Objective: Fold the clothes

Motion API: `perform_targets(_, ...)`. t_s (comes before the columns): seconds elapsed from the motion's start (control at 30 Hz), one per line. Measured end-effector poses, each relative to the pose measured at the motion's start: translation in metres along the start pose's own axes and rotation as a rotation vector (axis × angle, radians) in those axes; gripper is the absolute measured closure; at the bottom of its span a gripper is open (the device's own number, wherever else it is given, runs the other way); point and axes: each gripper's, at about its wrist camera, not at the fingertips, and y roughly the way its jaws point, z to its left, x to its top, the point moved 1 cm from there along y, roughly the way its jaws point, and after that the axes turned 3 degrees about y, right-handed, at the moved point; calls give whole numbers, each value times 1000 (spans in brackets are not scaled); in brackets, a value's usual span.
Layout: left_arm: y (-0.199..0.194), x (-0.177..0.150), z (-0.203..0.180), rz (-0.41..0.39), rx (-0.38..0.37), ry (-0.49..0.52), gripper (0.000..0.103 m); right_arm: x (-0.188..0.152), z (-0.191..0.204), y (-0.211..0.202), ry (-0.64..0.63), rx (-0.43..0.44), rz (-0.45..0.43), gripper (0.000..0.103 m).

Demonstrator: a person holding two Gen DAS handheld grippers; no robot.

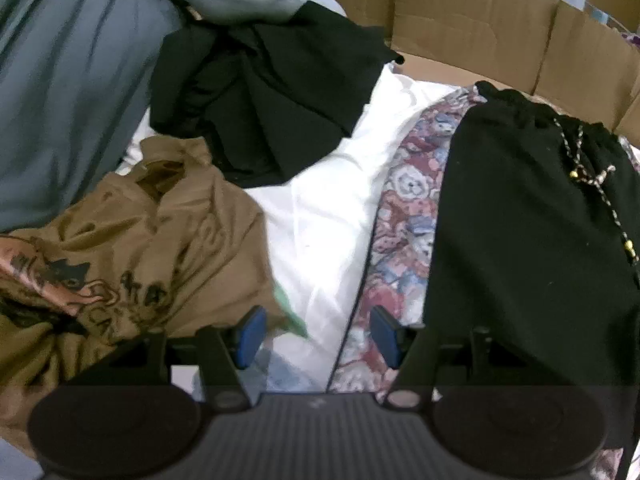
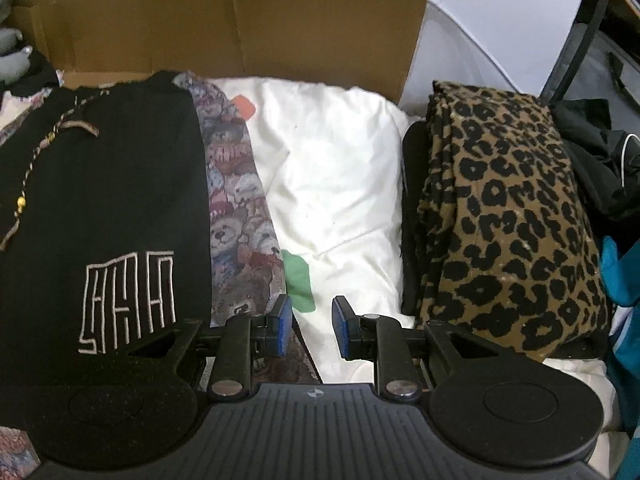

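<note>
While both grippers hang over the white bedding (image 2: 340,168), neither one has hold of anything that I can see. My left gripper (image 1: 318,334) has its blue pads (image 1: 252,330) spread wide, with bare white sheet and a strip of teddy-bear print cloth (image 1: 408,208) showing in the gap between them. My right gripper (image 2: 312,326) is also parted, though by a narrower gap, and only white bedding and a green patch (image 2: 298,280) show between its fingertips.

From the left wrist view, a crumpled tan shirt (image 1: 132,240) with dark lettering lies at the left, just beside the left pad. Behind it sits a rumpled black garment (image 1: 260,92), heaped on the sheet and unfolded. A large grey-blue cloth (image 1: 60,80) fills the far left. On the right, black drawstring trousers (image 1: 528,220) lie flat on top of the teddy-bear cloth, their patterned cord (image 1: 600,188) trailing down the front.

From the right wrist view, those same black trousers (image 2: 104,200) are at the left, with pale stitched lettering (image 2: 128,300) near the lower edge, touching the bear-print cloth (image 2: 240,208) beneath. On the right of the bedding lies a folded leopard-print garment (image 2: 508,208), resting on something dark. Well apart from the trousers, it has white bedding between. Brown cardboard (image 2: 240,20) stands upright behind everything. A teal item (image 2: 624,288) shows at the far right edge; I cannot tell what it is.
</note>
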Motion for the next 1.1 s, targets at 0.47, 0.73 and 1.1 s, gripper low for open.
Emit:
perform_targets(0.47, -1, -6, 4, 10, 10, 11, 43, -11, 5, 16, 51, 37, 61, 74)
perform_targets(0.73, 4, -5, 4, 19, 17, 30, 43, -14, -4, 33, 84, 55, 101, 74)
perform_targets(1.1, 7, -2, 10, 16, 15, 19, 43, -11, -14, 39, 96, 104, 176, 101)
